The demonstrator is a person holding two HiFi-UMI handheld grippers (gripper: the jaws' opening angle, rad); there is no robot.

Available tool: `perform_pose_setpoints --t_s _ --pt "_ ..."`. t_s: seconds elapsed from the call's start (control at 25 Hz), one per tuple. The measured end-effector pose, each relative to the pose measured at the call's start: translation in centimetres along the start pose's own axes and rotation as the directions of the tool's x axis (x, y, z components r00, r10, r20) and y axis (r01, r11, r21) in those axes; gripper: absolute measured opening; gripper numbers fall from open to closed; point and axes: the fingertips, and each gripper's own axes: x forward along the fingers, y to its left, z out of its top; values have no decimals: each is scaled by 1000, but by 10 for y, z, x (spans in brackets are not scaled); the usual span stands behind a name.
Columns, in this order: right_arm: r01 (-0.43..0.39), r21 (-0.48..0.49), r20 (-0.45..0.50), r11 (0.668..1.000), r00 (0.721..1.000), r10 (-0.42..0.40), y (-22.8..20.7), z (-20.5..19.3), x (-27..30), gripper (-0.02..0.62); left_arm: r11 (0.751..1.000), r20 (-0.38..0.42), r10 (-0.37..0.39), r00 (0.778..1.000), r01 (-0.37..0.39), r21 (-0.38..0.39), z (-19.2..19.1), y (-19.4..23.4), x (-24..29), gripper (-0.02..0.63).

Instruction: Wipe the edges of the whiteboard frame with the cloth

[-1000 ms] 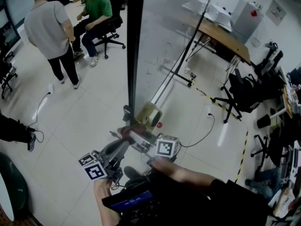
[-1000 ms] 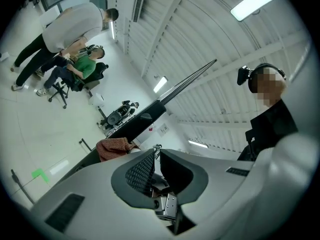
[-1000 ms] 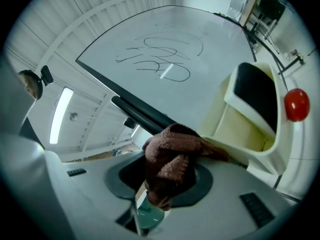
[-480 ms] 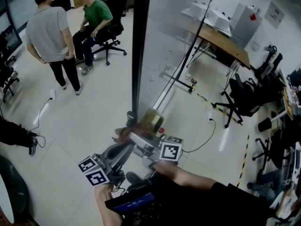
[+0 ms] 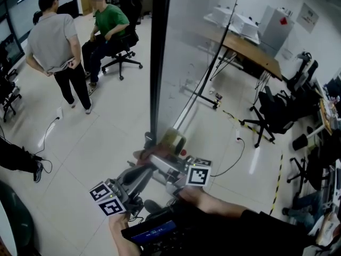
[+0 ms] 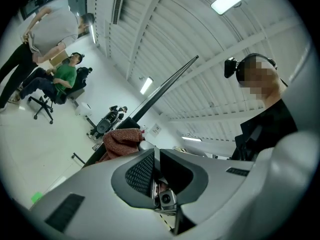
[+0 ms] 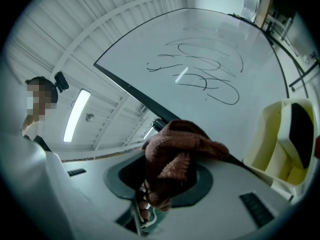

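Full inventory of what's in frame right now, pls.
whiteboard: 1, white with dark scribbles, ahead of the grippers
frame: 1, black, edging the whiteboard
cloth: 1, reddish-brown, by the frame
holder: 1, pale yellow, near the board's lower end
standing person: 1, grey top, far left
seated person: 1, green top, on a black chair
office chairs: several, black, right side
desk: 1, wooden top, beyond the board
left gripper: 1, grey, shut, empty
right gripper: 1, grey, shut on cloth

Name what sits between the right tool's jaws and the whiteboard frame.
The reddish-brown cloth, clamped in the right tool, bunches up to the black frame edge; nothing else. The right gripper view shows it.
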Motion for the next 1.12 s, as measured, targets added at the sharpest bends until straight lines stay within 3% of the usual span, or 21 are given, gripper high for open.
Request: perform_pose_setpoints --t_s 0.28,0.56,0.72,0.88,1.0,1.12 --pt "-51 -29 77 998 996 53 36 40 1 133 999 5 -22 1000 22 23 9 -7 5 21" --pt "-34 -39 86 999 996 38 44 47 6 133 998 1 -46 999 45 39 14 -16 7 21" --pt "-60 -94 100 994 993 70 58 60 15 133 996 4 -61 998 61 65 23 -22 9 21" --pt "-29 -186 80 982 996 45 62 71 24 133 993 6 -73 997 72 95 35 -29 16 21" --pt "-1 -334 34 942 999 13 64 73 25 133 990 6 -76 997 75 117 41 -34 21 21" --pt "17 -534 -29 845 999 -38 68 69 25 133 987 1 -79 997 78 139 45 -38 22 21"
